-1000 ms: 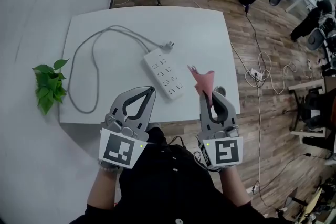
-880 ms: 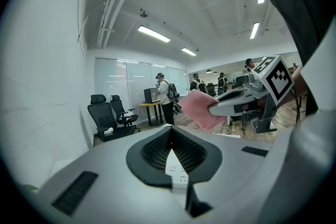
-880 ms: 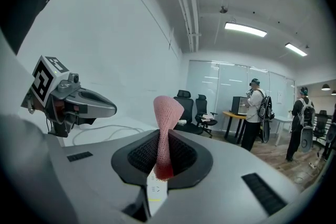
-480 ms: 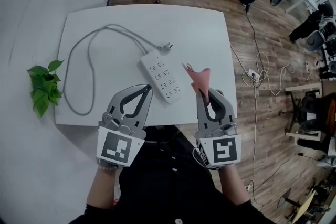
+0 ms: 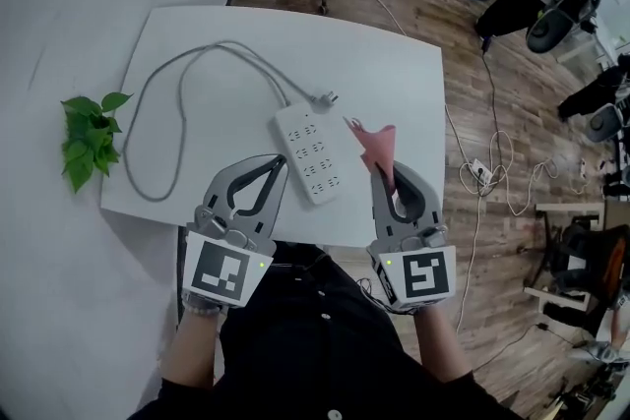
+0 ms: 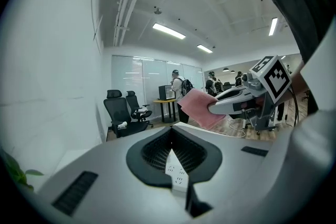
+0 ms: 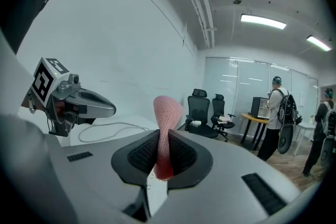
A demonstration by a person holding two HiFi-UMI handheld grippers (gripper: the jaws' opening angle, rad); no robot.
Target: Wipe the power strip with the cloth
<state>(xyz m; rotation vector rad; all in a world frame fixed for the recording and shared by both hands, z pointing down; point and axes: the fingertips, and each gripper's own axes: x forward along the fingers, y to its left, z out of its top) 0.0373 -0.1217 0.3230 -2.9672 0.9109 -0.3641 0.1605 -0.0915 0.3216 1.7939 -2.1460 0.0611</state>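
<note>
Approach step, judged: no wiping begun. Right gripper pinched tight on the lower end of the pink cloth, the rest standing loose above the tips. Left gripper closed tip to tip, nothing held; only a glimpse of the strip through the gap behind its pads. Power strip flat on the white table, diagonal, near the front edge, between the two grippers and just beyond them. Cloth close to its right side, seemingly above and not touching. Grey cable looping off left toward a plant. Next, likely: lower the right gripper, lay free cloth on the socket face, drag lengthwise, left perhaps pinning the strip against sliding. Hard to judge: cloth height over the table. Hidden: table's front edge under the grippers. Dirt on sockets not discernible.
</note>
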